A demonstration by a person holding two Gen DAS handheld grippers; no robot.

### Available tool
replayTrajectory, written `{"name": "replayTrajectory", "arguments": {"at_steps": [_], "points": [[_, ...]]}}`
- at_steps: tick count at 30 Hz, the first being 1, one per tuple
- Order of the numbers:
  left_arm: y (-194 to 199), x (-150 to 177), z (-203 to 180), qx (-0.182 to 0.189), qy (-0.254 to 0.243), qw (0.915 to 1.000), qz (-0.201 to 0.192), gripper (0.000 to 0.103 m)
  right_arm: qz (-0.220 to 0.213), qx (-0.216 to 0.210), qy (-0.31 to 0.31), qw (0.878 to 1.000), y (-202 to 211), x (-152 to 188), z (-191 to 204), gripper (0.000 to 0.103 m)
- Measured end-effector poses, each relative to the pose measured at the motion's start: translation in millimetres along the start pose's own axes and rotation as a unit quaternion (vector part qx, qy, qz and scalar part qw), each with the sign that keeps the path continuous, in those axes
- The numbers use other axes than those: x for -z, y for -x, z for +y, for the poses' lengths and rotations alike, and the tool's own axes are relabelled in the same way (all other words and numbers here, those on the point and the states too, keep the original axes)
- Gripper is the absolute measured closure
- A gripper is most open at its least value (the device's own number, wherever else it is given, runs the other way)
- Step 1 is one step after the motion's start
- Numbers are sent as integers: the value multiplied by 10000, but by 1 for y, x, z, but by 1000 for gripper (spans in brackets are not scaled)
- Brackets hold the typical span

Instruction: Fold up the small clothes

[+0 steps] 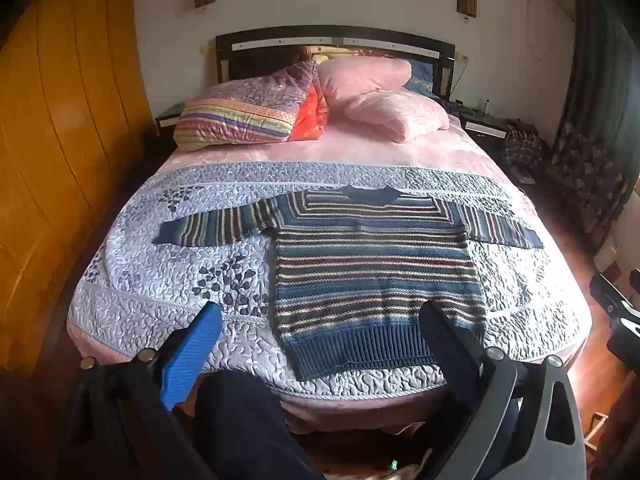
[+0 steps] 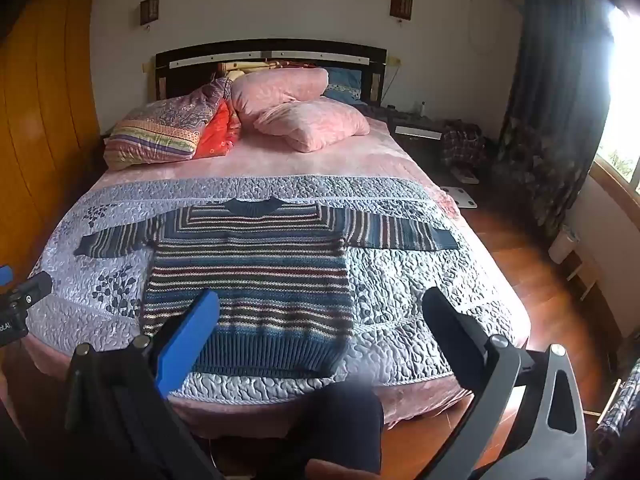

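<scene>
Bedroom light falls across a wide bed (image 1: 132,280) dressed in a pale grey quilted cover with a dark leaf print, pink pillows (image 1: 396,114) and a striped cushion (image 1: 240,118) heaped at its dark headboard. Spread flat on the near half of that quilt lies the striped knitted sweater in blue, maroon and cream (image 1: 372,264), neck toward the headboard, both sleeves stretched straight out to the sides, ribbed hem nearest the foot of the bed.

Both tools hang short of the bed edge, above the person's dark-trousered legs. The left tongs (image 1: 320,320) stand wide apart with nothing between them, framing the hem's left part; the right tongs (image 2: 320,308) are equally spread and empty, framing the hem's right part.

By its look the knit is thick, soft and floppy, light enough for one tool yet prone to sag and stretch when lifted. It should grip well against the ribbed pads. Sensible holds seem to be a sleeve cuff (image 1: 168,234) or the shoulder seam, pinching the whole thickness so both layers travel together.
</scene>
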State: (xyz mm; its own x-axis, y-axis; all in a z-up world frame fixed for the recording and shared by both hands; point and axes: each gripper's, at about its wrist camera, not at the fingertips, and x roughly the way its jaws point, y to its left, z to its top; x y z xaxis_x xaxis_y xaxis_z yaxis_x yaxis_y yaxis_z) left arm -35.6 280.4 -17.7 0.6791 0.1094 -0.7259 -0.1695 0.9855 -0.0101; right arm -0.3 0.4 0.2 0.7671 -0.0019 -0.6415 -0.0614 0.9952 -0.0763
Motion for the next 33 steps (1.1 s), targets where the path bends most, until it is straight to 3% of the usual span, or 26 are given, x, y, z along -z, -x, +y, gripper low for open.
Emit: {"name": "replayTrajectory", "arguments": {"at_steps": [33], "points": [[-1, -4, 7, -140, -3, 9999, -74, 4, 59, -3, 23, 10000, -8, -5, -2, 3]]}}
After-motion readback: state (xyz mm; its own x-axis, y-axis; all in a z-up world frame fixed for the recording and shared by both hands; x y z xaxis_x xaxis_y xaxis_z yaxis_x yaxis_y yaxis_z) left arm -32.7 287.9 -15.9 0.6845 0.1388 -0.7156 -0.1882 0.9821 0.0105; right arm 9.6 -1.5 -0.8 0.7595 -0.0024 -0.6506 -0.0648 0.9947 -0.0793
